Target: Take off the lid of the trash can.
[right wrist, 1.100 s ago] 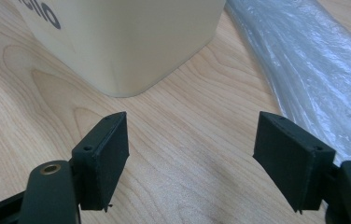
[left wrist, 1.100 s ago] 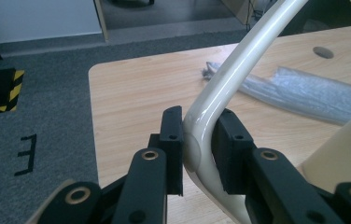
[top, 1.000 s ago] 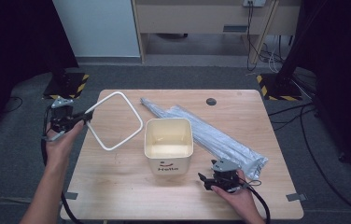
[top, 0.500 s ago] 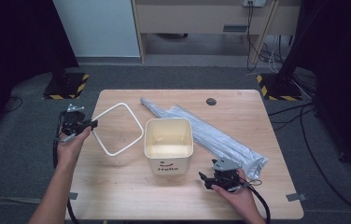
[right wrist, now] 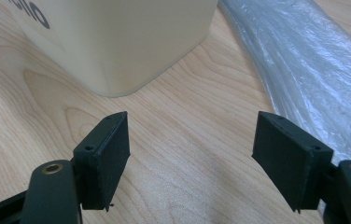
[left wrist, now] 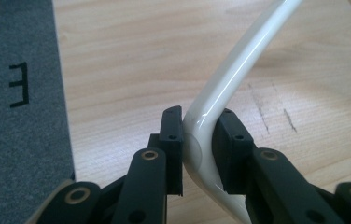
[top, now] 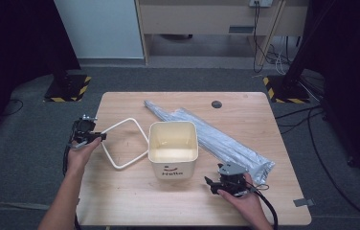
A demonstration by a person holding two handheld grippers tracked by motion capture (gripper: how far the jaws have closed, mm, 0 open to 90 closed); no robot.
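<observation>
Holding: the left gripper (top: 102, 136) is clamped on one corner of the white frame (top: 126, 143), near the left edge of the table (top: 135, 206).
Left grip up close: in the left gripper view the two black pads (left wrist: 172, 140) press on both sides of the white frame (left wrist: 211, 135), right at its round bend.
White frame: it is a thin white loop with round corners. It sits over the left part of the table, between the left gripper and the bin. Its right side is close beside the bin. One cannot tell if the frame lies flat on the wood or is lifted a bit.
Bin: the cream bin (top: 173, 146) stands upright in the middle of the table, open at the top, with dark letters on its front.
Right gripper: the right gripper (top: 211, 184) rests low at the front of the table, just right of the bin. Its jaws stand wide apart with nothing in them.
Right view: bare wood lies between the jaws, a corner of the bin (right wrist: 117, 42) is ahead on the left, and the plastic bag (right wrist: 304, 60) is on the right.
Plastic bag: the long clear plastic bag (top: 226, 143) lies slanted behind and to the right of the bin.
Hands: a hand (top: 80, 155) holds the left gripper, and a hand (top: 245, 201) holds the right gripper.
</observation>
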